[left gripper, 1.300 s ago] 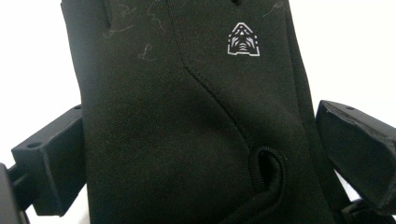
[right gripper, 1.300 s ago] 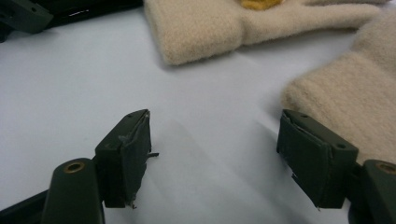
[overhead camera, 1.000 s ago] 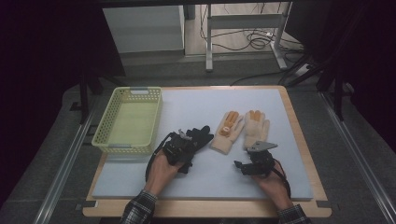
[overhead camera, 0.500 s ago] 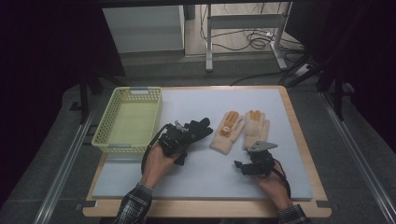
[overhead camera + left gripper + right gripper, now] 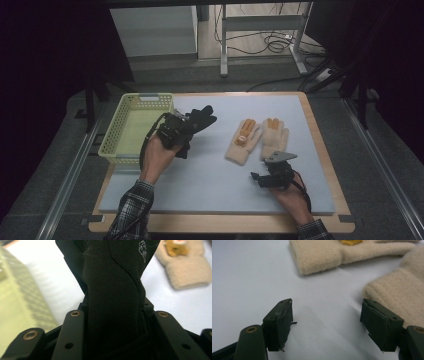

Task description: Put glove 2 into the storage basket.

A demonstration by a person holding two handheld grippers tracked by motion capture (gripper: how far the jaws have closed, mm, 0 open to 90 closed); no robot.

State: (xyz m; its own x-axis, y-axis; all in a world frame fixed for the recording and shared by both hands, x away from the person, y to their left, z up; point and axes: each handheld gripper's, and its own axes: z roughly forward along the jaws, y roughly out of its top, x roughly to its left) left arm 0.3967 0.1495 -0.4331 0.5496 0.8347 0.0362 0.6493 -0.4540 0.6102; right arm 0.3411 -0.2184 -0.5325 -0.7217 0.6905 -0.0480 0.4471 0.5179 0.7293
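Observation:
My left gripper is raised above the table near the basket, shut on a pair of black gloves that stick out past its jaws. Its jaws have just been closing, and the black fabric sits squeezed between them. Two beige knit gloves lie flat mid-table: one with an orange patch, the other to its right. My right gripper rests low on the mat, open, just short of their cuffs. Between its fingers lies bare mat, with one cuff ahead and the other at the right.
A pale green mesh basket stands at the table's left side, right beside my left hand. The light blue mat covers the wooden tabletop. Beyond the far edge are metal desk legs and cables on the floor.
My left hand has lifted the black gloves off the mat and carried them up and left, closer to the basket. The right hand has stayed put.

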